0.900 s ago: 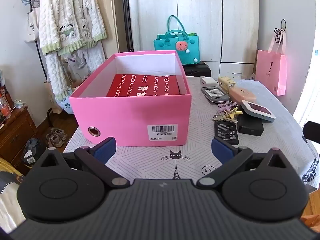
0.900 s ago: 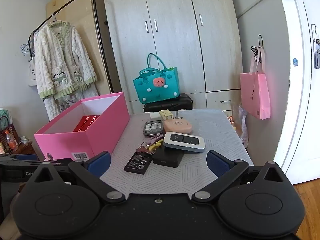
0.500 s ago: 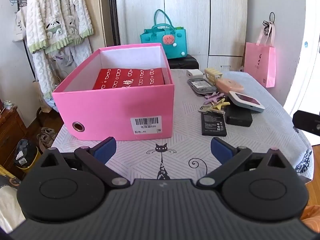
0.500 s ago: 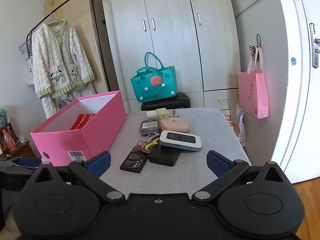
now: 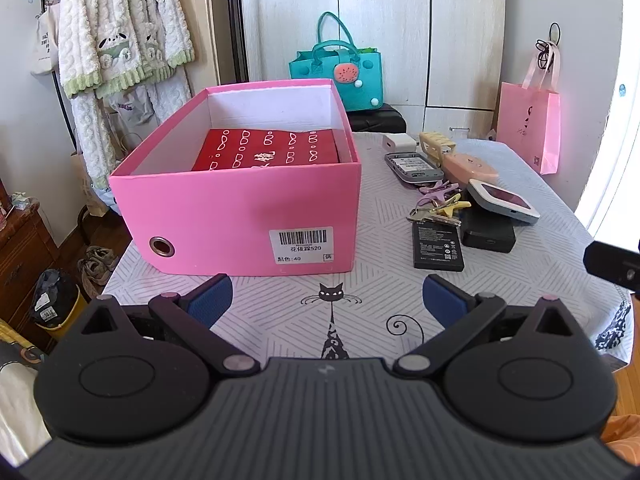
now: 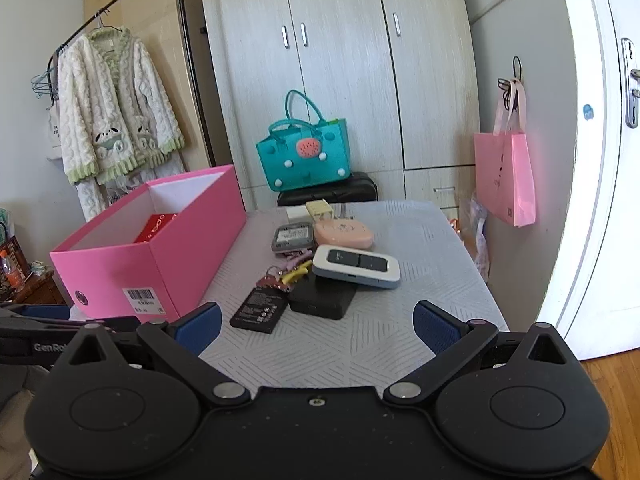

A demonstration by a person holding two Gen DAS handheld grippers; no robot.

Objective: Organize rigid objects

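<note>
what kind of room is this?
Likely a bedroom at home: a wardrobe along the back wall, a fleece robe on a clothes rack, and a table with a cat-print cloth.

Matt cardboard box (image 5: 224, 216); patterned cloth tablecloth (image 5: 376, 304)

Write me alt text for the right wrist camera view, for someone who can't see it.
The open right gripper hovers empty over a patterned table, facing a cluster of small items: a flat black battery, a black box, a white pocket router leaning on it, and a pink case. An open pink shoebox holding a red box stands left.
</note>
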